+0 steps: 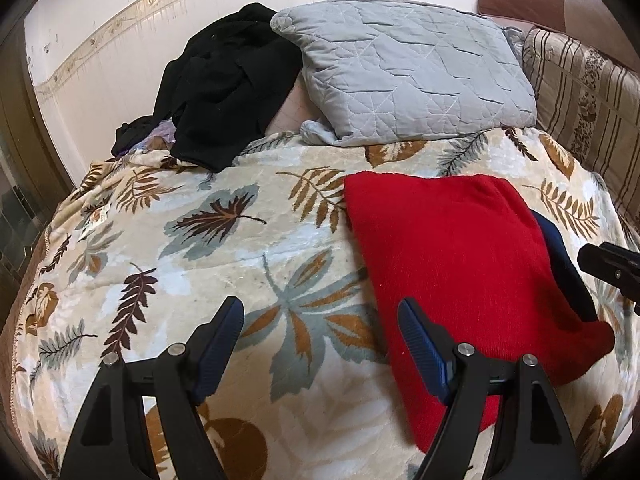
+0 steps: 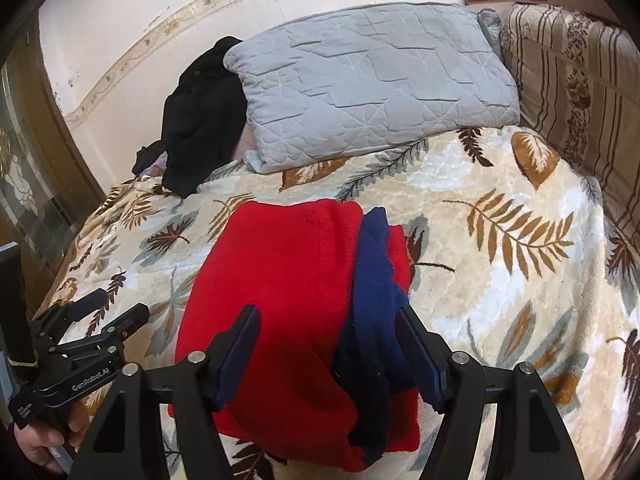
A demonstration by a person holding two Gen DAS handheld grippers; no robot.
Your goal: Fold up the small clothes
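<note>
A red knit garment (image 1: 452, 264) lies folded on the leaf-patterned blanket (image 1: 224, 264), with a navy blue part (image 1: 564, 268) showing along its right edge. In the right wrist view the red garment (image 2: 272, 300) lies below my fingers, with the navy part (image 2: 372, 312) folded between red layers. My left gripper (image 1: 320, 320) is open and empty, over the blanket at the garment's left edge. My right gripper (image 2: 326, 328) is open and empty, above the garment. The left gripper also shows at the left of the right wrist view (image 2: 108, 312).
A grey quilted pillow (image 1: 404, 76) leans at the back of the bed. A heap of black clothes (image 1: 224, 92) lies at the back left by the wall. A striped brown cushion (image 1: 588, 108) stands at the right. A door frame (image 2: 40, 152) is at the left.
</note>
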